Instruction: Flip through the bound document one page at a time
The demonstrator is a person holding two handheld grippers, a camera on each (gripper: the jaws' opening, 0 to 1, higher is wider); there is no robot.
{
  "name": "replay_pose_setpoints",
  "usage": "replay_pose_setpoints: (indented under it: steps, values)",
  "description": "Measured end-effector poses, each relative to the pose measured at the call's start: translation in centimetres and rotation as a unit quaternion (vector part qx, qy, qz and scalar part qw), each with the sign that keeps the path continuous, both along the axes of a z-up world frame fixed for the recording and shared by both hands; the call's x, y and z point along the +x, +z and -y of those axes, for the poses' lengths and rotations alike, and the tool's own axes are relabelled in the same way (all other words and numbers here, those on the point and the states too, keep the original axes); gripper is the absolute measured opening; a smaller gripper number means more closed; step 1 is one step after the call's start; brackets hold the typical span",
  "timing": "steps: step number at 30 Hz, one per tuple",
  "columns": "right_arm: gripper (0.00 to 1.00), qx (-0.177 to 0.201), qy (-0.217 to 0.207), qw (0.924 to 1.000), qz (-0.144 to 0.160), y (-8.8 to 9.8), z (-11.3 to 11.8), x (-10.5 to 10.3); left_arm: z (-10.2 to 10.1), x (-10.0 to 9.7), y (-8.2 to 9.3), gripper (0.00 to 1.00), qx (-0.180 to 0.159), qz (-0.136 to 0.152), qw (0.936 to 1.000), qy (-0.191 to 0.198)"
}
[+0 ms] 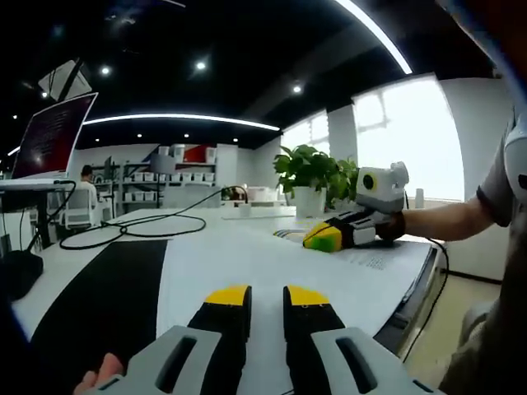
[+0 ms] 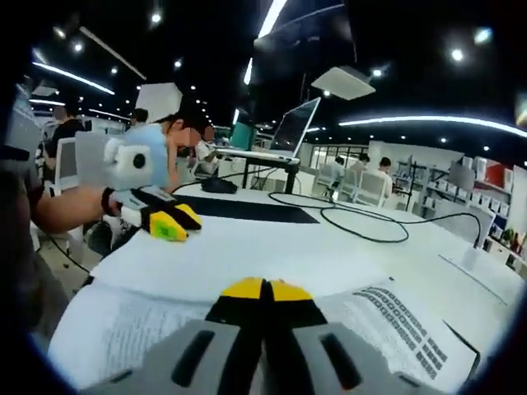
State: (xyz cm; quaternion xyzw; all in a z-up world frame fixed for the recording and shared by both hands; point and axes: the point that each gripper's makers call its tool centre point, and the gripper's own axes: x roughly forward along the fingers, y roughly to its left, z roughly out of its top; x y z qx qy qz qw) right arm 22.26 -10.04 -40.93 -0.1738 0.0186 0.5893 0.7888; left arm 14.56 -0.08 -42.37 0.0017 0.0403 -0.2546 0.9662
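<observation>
**Both tongs down on the open document, right pair pinched shut**

So the white bound document with printed text (image 2: 247, 271) is lying open and flat on the white surface (image 2: 395, 247), with a block of dark print showing on the page near the right tongs (image 2: 265, 290). In the left gripper view the same document (image 1: 272, 267) spreads out as a big pale sheet in front of the left tongs (image 1: 265, 298), next to a wide black strip (image 1: 99, 288) on the surface (image 1: 193, 234).

The left tongs, black with yellow tips, sit just over the page with a narrow gap between the jaws and nothing in them. The right tongs look closed, yellow tips pressed together right at the page; can't tell if there's a sheet caught between them. Seen across the page from the left gripper view, the right tongs (image 1: 321, 239) rest their yellow-green tip on the far edge of the document, held by a person's hand (image 1: 394, 226).

Further out: black cables (image 2: 362, 222) loop over the surface, an open laptop on a stand (image 2: 292, 132) is behind them, and a green potted plant (image 1: 309, 169) stands at the far end by the bright windows (image 1: 408, 136). People sit at desks in the background.
</observation>
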Motion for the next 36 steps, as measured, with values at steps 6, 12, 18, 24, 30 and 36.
replay_pose_setpoints:
  steps: [6, 12, 18, 24, 30, 36]
  values:
    - [0.01, -0.003, 0.024, 0.9997, -0.009, -0.3, -0.9, -4.4, -0.2, 0.0, 0.1, 0.18, 0.000, 0.000, 1.0000, 0.000]
    - [0.01, -0.006, 0.061, 0.9976, -0.031, -1.0, -1.8, -9.5, -0.3, 0.0, 0.2, 0.17, 0.000, 0.001, 1.0000, 0.000]
    - [0.00, -0.011, 0.060, 0.9978, -0.026, -1.4, -1.6, -12.0, -0.2, -0.1, 0.2, 0.17, 0.001, 0.002, 1.0000, 0.000]
    - [0.00, -0.012, 0.059, 0.9979, -0.024, -1.4, -0.9, -12.8, 0.0, -0.2, 0.2, 0.17, 0.002, 0.003, 1.0000, -0.003]
    - [0.00, -0.014, 0.061, 0.9978, -0.018, -1.4, -0.5, -13.9, 0.2, -0.2, 0.2, 0.17, 0.003, 0.004, 1.0000, -0.003]
    - [0.00, -0.014, 0.059, 0.9981, -0.016, -1.3, -0.3, -14.2, 0.4, -0.3, 0.1, 0.17, 0.003, 0.004, 1.0000, -0.003]
